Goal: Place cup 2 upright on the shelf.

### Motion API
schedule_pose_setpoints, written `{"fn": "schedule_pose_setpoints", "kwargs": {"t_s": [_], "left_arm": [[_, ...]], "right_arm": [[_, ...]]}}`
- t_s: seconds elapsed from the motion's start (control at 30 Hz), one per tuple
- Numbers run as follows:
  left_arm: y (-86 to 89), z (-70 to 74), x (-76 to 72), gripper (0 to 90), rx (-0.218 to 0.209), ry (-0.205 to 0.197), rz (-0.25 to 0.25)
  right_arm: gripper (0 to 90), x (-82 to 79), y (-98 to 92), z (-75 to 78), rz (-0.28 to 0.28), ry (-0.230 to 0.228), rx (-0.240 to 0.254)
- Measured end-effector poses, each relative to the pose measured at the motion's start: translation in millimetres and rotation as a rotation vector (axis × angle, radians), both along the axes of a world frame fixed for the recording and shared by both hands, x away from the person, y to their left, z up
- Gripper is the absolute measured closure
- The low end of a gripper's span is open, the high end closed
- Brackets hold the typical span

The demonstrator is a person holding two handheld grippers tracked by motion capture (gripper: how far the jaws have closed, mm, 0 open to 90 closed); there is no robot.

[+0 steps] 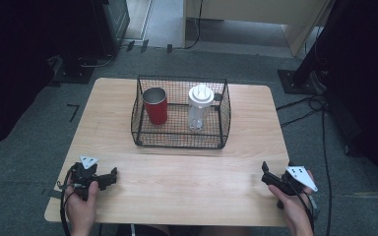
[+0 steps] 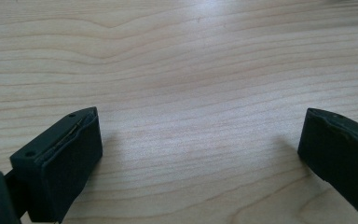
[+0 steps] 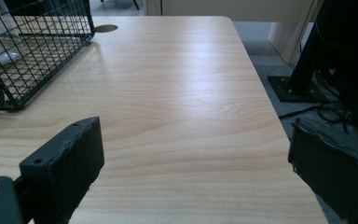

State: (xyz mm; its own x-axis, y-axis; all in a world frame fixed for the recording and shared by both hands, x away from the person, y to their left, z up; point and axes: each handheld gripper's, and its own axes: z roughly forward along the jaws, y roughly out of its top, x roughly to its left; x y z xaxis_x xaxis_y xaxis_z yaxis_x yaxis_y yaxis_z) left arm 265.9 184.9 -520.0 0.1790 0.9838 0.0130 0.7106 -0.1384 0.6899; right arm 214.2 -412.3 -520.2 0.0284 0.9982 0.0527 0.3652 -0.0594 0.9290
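1. Light wood-grain counter [image 1: 177, 177] with rounded corners stands on grey carpet; a black wire-mesh basket [image 1: 181, 142] sits on its far half, roughly central.
2. Inside the basket: a red metal tumbler with a steel rim [image 1: 155, 105] stands upright at the left, and a clear plastic shaker bottle with a white lid [image 1: 200, 108] stands upright at the right. The two are apart, not touching.
3. Left hand-held gripper [image 1: 112, 176] rests low at the near left edge of the counter, held in the person's left hand [image 1: 81, 206], jaws pointing toward the middle of the counter. A grey three-cornered plate sits on top of it.
4. Left gripper view: both black jaws stand wide apart, with bare wood grain between them and nothing gripped.
5. Right hand-held gripper [image 1: 266, 173] is at the near right edge of the counter, held in the person's right hand [image 1: 293, 204], also bearing a grey plate.
6. Right gripper view: jaws wide, nothing between them; the bare counter lies ahead, and the corner of the basket [image 3: 32, 51] shows at upper left, well apart from the jaws.
7. Both grippers are well clear of the basket and its contents, on the near side of the counter.
8. Black cables [image 1: 320, 113] trail across the carpet to the right of the counter.
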Motion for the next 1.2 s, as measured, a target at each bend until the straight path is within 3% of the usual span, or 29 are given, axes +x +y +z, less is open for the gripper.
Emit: {"fn": "schedule_pose_setpoints", "kwargs": {"t_s": [0.2,0.27,0.47,0.63,0.7,1.03,1.2], "left_arm": [[0.0,0.0,0.0,0.4,0.0,0.0,0.0],[0.0,0.0,0.0,0.4,0.0,0.0,0.0],[0.0,0.0,0.0,0.4,0.0,0.0,0.0],[0.0,0.0,0.0,0.4,0.0,0.0,0.0],[0.0,0.0,0.0,0.4,0.0,0.0,0.0],[0.0,0.0,-0.1,0.4,0.0,0.0,0.0],[0.0,-0.1,-0.1,0.4,0.0,-0.001,0.0]], "right_arm": [[2.7,-4.6,-11.8,-0.2,-0.003,0.041,0.0],[2.1,-5.9,-15.9,-0.6,0.009,0.095,-0.007],[0.0,-9.4,-26.2,-2.8,0.043,0.234,0.03],[0.0,-7.8,-26.5,-5.8,0.046,0.337,-0.002],[0.0,-7.0,-25.4,-7.5,0.071,0.388,-0.018],[0.0,-7.0,-25.1,-8.2,0.081,0.398,-0.03],[0.0,-12.4,-29.6,-8.3,0.016,0.4,-0.013]]}}
